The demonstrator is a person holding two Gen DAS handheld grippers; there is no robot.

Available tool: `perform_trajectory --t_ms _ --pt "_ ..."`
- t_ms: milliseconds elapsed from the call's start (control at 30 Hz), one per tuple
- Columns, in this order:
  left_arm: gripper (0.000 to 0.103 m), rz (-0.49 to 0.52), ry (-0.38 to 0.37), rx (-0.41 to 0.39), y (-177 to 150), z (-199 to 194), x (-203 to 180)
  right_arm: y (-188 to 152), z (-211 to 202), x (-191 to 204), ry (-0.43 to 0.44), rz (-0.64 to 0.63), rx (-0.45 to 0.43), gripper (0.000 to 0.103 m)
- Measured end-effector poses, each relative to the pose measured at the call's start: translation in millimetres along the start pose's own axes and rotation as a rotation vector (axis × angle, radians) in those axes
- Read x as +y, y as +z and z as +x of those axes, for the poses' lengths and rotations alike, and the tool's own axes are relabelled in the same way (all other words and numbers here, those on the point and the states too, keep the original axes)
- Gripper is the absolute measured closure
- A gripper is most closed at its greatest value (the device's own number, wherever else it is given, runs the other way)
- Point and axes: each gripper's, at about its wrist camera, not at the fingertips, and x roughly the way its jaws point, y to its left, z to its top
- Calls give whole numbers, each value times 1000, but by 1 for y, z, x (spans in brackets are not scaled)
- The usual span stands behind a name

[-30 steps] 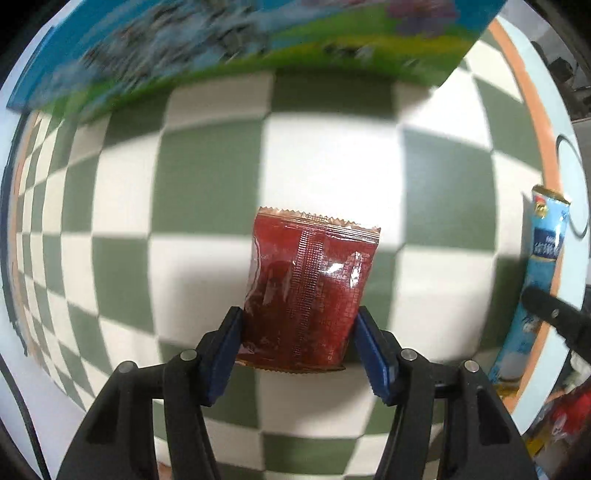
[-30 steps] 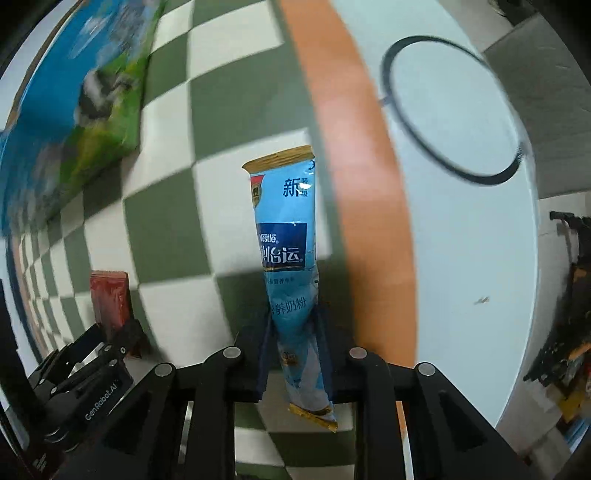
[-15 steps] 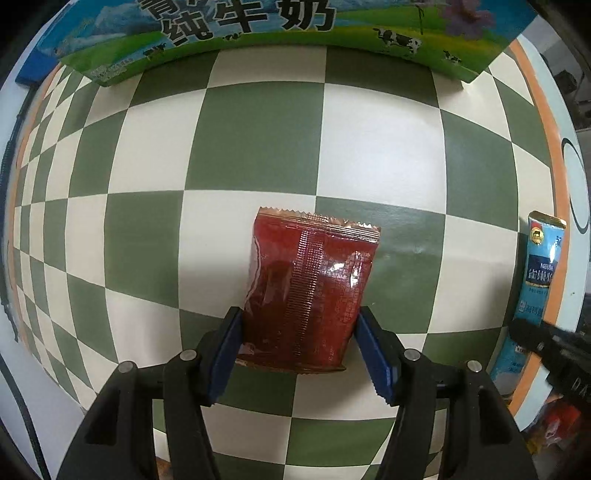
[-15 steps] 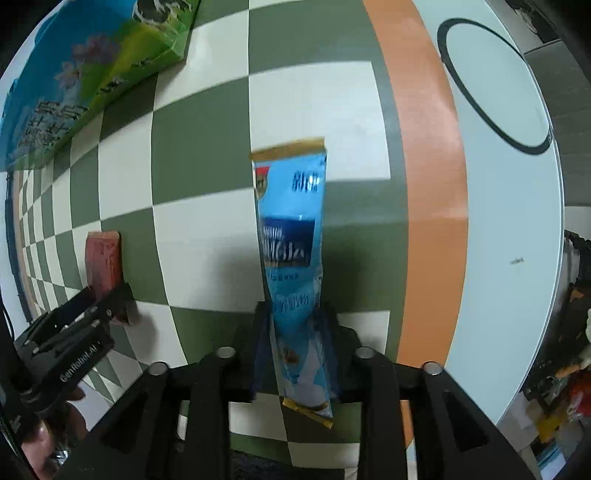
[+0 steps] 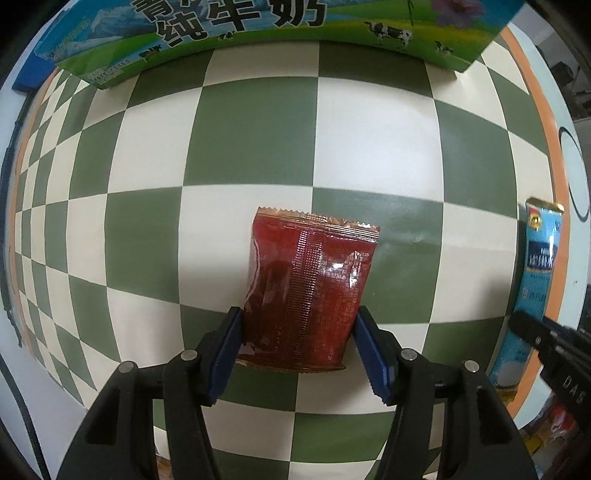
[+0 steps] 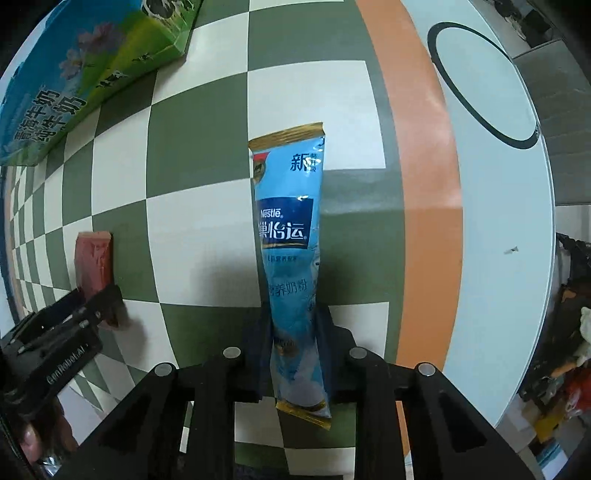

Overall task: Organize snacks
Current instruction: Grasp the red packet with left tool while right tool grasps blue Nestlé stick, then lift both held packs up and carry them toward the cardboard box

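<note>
A red foil snack packet point(image 5: 310, 291) hangs over the green-and-cream checkered cloth point(image 5: 369, 147). My left gripper point(image 5: 299, 314) points down; its jaws are closing, with the blue pads pressing the packet's two sides. A long light-blue milk-powder sachet point(image 6: 290, 236) stands between the pads of my right gripper point(image 6: 294, 315), whose jaws are closing and pinch its lower part. The left wrist view shows that sachet point(image 5: 539, 258) at its right edge. The right wrist view shows the red packet point(image 6: 92, 262) at its left, in the left gripper point(image 6: 79, 306).
A large blue-and-green milk carton point(image 5: 258, 29) lies at the far side of the cloth, seen also as the carton point(image 6: 74, 85) at upper left. An orange band point(image 6: 417, 184) borders the cloth. Beyond it the pale table point(image 6: 498, 221) bears a black ring point(image 6: 439, 40).
My right gripper has carried the blue sachet from over the orange band inward over the checkered cloth. The left gripper keeps its hold on the red packet, and the carton shows more fully.
</note>
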Motion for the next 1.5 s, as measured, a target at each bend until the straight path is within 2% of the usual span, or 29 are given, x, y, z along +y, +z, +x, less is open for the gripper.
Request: perform_trajectory --t_ms 167,233,300,400,500,600,667,867,1100,1167,1500 --pt "44 2 -6 6 -2 2 -1 13 -3 -1 -3 -12 6 79" --pt "43 -2 -7 10 -1 3 0 16 -2 0 8 2 11 74" --pt "43 -3 -13 19 2 3 -1 21 4 4 29 10 18 60" --pt "43 -6 -23 32 6 4 -1 24 3 9 25 4 15 52" --pt "43 -12 -31 35 8 5 -1 26 2 15 10 -5 10 46" --pt "43 -16 -34 35 9 5 -4 27 2 21 -17 -23 -1 46" --pt "45 -18 -38 35 10 5 -5 26 3 25 -37 -35 -13 50" --pt "47 1 -19 21 2 13 -7 15 7 30 -128 -61 -54 77" --pt "47 15 -12 -8 -5 5 -12 7 8 29 -102 -63 -74 85" --pt "47 15 -9 -24 -6 0 -12 5 3 27 -73 -58 -82 87" --pt "47 11 -42 -124 -12 -46 -15 -4 -22 29 22 -64 -109 88"
